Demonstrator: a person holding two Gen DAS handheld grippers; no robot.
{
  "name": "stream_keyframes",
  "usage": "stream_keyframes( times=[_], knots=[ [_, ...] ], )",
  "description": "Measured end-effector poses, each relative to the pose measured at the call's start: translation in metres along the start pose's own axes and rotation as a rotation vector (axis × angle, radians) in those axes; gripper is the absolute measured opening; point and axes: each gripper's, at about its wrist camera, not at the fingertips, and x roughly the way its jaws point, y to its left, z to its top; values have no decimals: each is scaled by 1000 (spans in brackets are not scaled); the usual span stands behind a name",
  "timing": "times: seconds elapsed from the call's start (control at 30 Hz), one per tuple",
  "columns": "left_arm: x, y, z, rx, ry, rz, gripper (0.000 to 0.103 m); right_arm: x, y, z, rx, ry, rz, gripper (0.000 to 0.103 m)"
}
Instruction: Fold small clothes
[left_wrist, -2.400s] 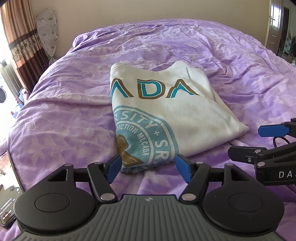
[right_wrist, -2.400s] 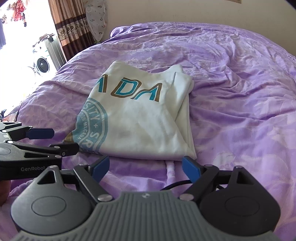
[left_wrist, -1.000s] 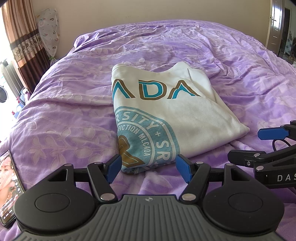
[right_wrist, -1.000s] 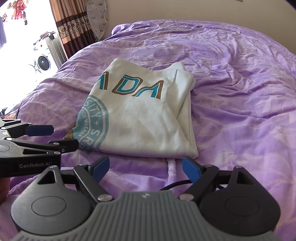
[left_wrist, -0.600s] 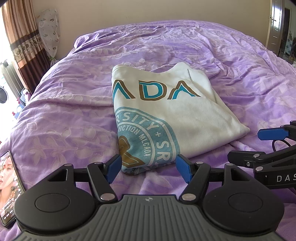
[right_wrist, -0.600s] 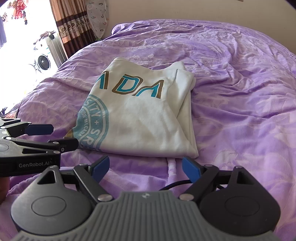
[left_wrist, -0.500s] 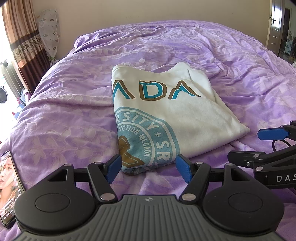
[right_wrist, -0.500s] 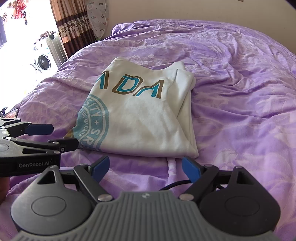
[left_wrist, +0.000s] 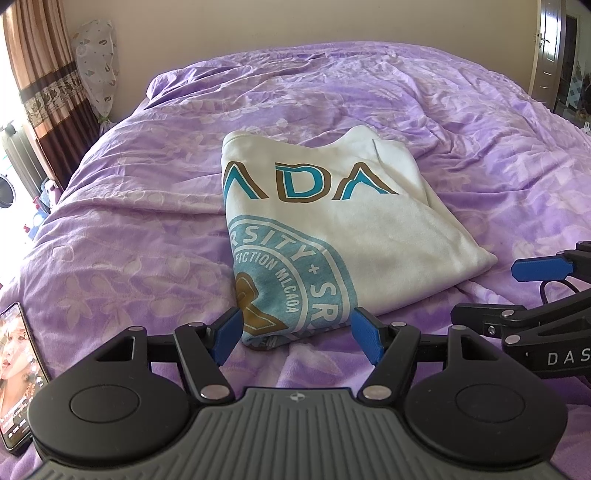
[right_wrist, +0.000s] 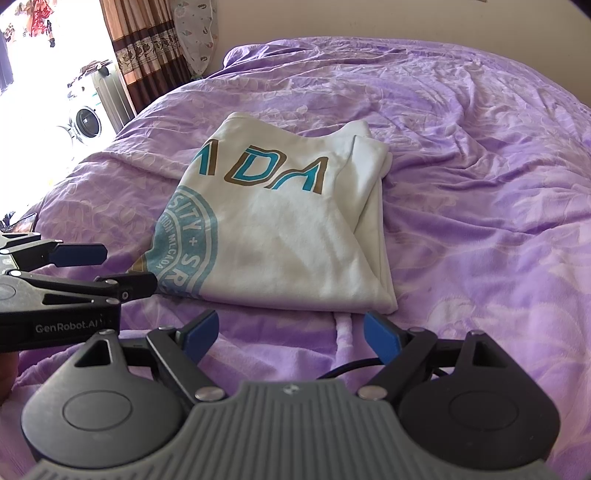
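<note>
Folded white shirt (left_wrist: 332, 221), "ADA", "FICTION"; purple bedspread (left_wrist: 129, 229)

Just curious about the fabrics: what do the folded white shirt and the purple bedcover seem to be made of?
White shirt: probably soft cotton knit; matte, faintly fuzzy, with a printed teal and brown graphic. Purple bedcover: likely a plush, fleecy fabric; soft sheen, embossed leaf pattern, rumpled folds.

- The folded white shirt (left_wrist: 332, 221) carries large teal-and-brown letters "ADA".
- Its round teal seal reads "RSITY", "FICTION MLCAOA" and "+ SR".
- The right gripper (left_wrist: 554, 291), seen from the left wrist, shows "DAS".
- The left gripper (right_wrist: 74, 273), seen from the right wrist, shows "GenRobot.AI".
</note>
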Motion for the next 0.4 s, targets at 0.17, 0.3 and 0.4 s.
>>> stream_keyframes(
  times=[0.17, 0.3, 0.4],
  knots=[
    [0, 0, 0, -1, 0, 0, 78, 0, -1, 0, -1, 1, 1, 82],
    [0, 0, 0, 0, -1, -1, 78, 0, -1, 0, -2, 2, 1, 82],
    [0, 1, 1, -5, -3, 1, 78, 0, -1, 0, -2, 2, 1, 82]
  ],
)
